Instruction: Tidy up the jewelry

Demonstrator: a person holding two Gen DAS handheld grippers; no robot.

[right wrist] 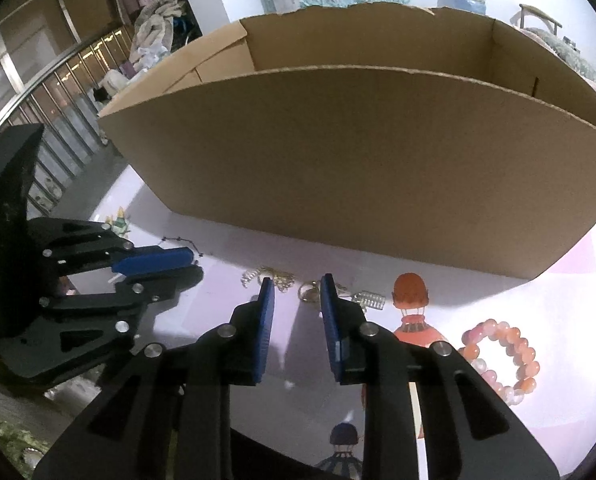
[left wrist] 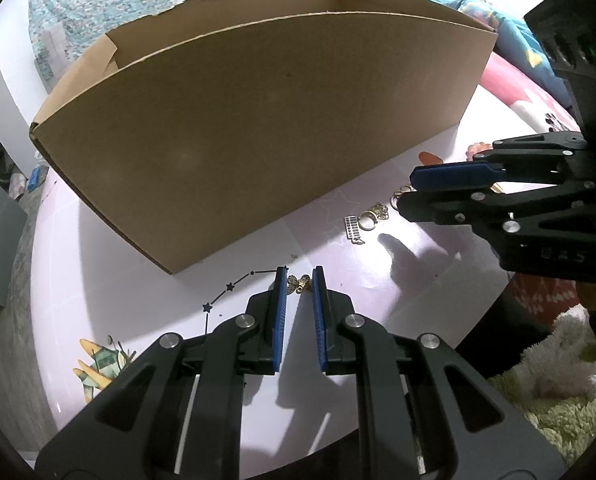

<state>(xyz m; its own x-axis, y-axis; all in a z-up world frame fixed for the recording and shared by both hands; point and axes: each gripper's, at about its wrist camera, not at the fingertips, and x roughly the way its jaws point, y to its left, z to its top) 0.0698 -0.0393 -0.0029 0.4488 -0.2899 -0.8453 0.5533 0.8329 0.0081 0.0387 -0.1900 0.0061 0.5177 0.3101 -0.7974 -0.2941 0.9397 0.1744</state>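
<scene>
A brown cardboard box [left wrist: 258, 128] stands open-topped on the white table; it also shows in the right wrist view [right wrist: 378, 160]. My left gripper [left wrist: 299, 280] is open, its blue pads either side of a small gold butterfly charm [left wrist: 299, 283] on the table. My right gripper [right wrist: 296, 286] is open, hovering above gold rings [right wrist: 310, 292] and chains [right wrist: 274, 278]. In the left wrist view the right gripper [left wrist: 412, 190] reaches in from the right over the gold jewelry pile [left wrist: 374, 216]. A pink bead bracelet [right wrist: 502, 356] lies at the right.
A small silver barred piece [left wrist: 353, 229] lies beside the rings, also in the right wrist view [right wrist: 372, 300]. The table has printed balloon [right wrist: 412, 308] and star pictures. A fluffy rug [left wrist: 558, 380] lies beyond the table edge. Bedding [left wrist: 510, 52] sits behind the box.
</scene>
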